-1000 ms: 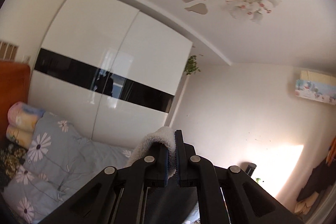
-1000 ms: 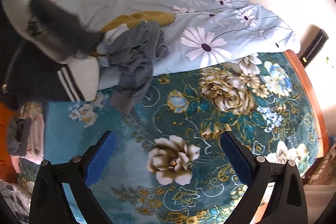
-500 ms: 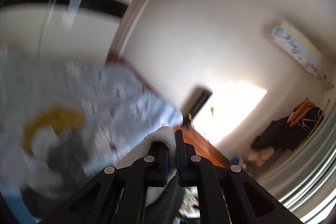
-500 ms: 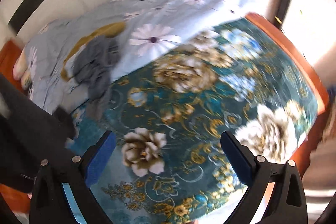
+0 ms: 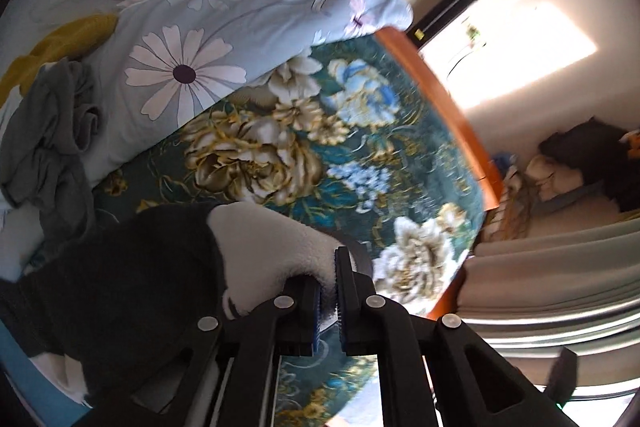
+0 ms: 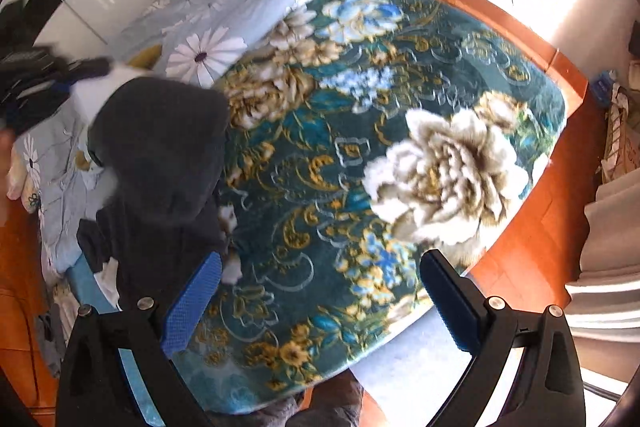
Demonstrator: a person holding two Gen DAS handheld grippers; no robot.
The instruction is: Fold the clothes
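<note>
— Which step is this?

— The start, by my reading; the left claw (image 5: pixel 328 291) is clenched on the white fleecy edge of a dark garment (image 5: pixel 132 267), and the rest of it hangs bunched over the bed (image 6: pixel 480 3), at the side nearest the daisy quilt (image 5: pixel 224 15); nothing is spread flat yet

— And the other one?

— The right claw (image 6: pixel 320 291) is released, pads wide apart and empty, above the floral blanket (image 6: pixel 400 115) near the bed's near edge

— What does the next move call for?

— Probably laying the garment out on the bare middle of the blanket; the free claw would need a second edge or corner of it, so the cloth can be pulled open instead of dropped in a heap

— Any other clothes waiting?

— A grey garment (image 5: pixel 52 131) lies crumpled on the quilt, toward the far side of the bed
</note>
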